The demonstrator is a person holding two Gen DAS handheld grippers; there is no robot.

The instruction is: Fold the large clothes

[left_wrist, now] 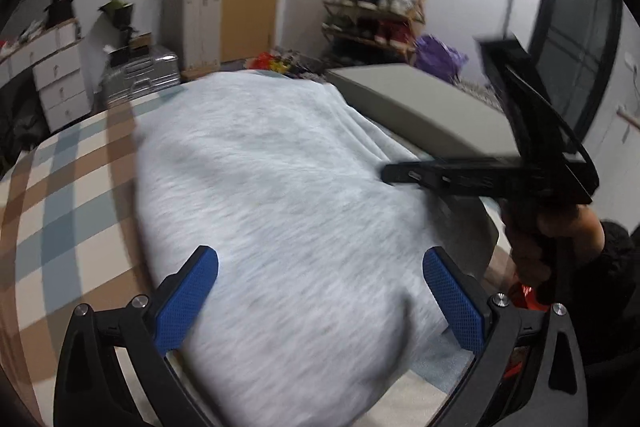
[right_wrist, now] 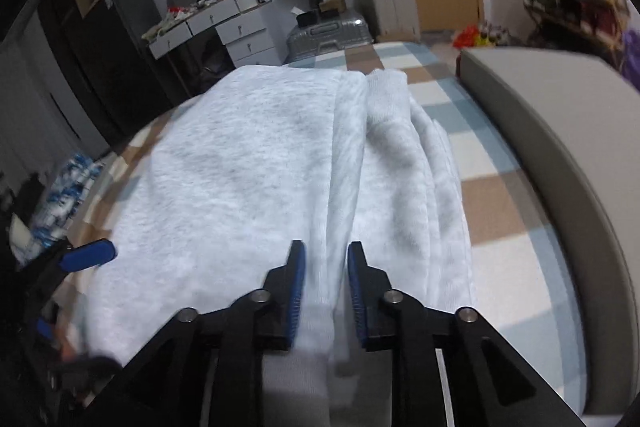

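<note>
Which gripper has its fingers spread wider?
The left gripper: its blue fingers straddle the grey sweatshirt, while the right gripper's leave a narrow gap.

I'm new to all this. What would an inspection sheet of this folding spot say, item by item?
Surface: checked bedspread, brown, blue and cream.
Job's things: grey sweatshirt spread flat, its right side folded into a ridge.
Clutter: grey flat box beside the garment.
Grippers: left gripper wide open over the cloth; right gripper narrowly open, cloth fold between its pads.
Cables: nothing seen.
Surroundings: white drawers, silver suitcase, shoe rack.
</note>
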